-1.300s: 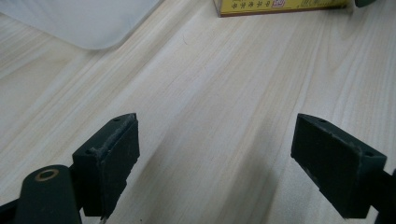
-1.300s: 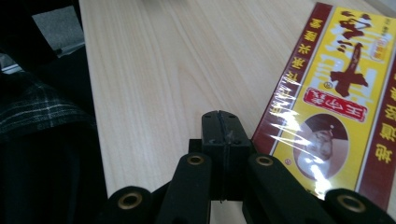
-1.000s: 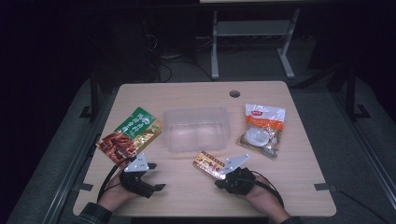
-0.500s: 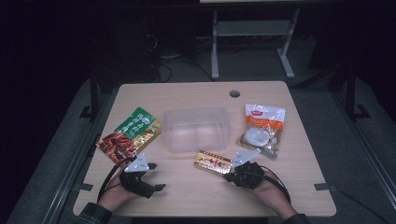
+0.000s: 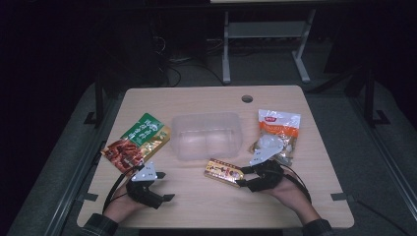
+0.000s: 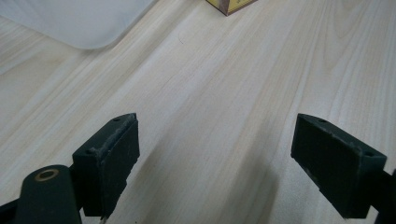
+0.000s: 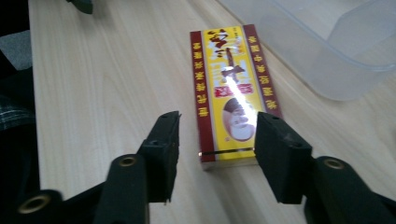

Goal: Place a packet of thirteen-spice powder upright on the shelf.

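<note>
So the bench (image 5: 314, 206) is the big pale wood slab under both my tongs. Next biggest thing is the clear plastic tub (image 5: 209, 135), sitting just past the tips of both sets of tongs, roughly between them and a bit further out. In the right gripper view its rounded corner is up and to the right of the jaws.

Out beyond my left tongs (image 5: 157, 189) there's a green and red snack bag (image 5: 136, 144), lying flat, close to that gripper's far side. Beyond my right tongs (image 5: 239, 177) there's an orange and white bag (image 5: 275, 135), near the grey plate on top; from the high view I honestly can't say whether they touch.

Smallest is the yellow and red box (image 7: 231, 93), flat on the bench right at the tips of the right tongs. Those jaws have just been opening and now stand apart, with the near end of the box between them; there's a visible gap on the left side, and the right one overlaps the box edge, so it looks like no squeeze.

Left tongs are wide apart with only bare wood between them, and a corner of the box (image 6: 231, 5) well ahead of them.
</note>
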Available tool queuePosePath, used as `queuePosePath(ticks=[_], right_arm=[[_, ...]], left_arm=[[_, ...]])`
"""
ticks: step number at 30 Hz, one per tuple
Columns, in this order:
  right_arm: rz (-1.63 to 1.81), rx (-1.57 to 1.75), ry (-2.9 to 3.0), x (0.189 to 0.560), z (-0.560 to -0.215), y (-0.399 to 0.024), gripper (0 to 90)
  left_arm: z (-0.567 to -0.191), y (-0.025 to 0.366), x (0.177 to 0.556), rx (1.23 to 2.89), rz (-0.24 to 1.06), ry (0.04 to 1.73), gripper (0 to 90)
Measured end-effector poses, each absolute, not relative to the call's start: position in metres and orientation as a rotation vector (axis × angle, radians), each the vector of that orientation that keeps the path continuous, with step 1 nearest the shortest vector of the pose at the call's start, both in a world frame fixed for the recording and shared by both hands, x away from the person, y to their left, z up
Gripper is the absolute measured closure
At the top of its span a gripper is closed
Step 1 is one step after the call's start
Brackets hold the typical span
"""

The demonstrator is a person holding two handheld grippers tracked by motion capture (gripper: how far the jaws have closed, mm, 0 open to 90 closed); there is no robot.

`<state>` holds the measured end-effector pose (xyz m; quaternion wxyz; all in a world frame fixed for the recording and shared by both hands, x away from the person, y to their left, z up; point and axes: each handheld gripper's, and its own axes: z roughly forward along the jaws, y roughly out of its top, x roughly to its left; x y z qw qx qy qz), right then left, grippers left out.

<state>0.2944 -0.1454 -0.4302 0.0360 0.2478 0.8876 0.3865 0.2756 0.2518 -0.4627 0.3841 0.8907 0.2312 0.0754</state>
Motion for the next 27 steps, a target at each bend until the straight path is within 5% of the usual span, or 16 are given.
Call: queuePosePath(ticks=[2, 12, 27], right_arm=[[1.170, 0.762, 2.729, 0.304, -0.431, -0.144, 39.1], [1.047, 0.749, 2.788, 0.321, -0.441, -0.123, 26.3], [0.879, 0.672, 2.806, 0.321, -0.461, -0.111, 28.3]], left_arm=[[-0.462, 0.252, 0.276, 2.271, 0.194, 0.585, 14.8], [-0.463, 0.252, 0.275, 2.264, 0.193, 0.589, 14.8], [-0.462, 0.253, 0.275, 2.259, 0.197, 0.589, 14.8]])
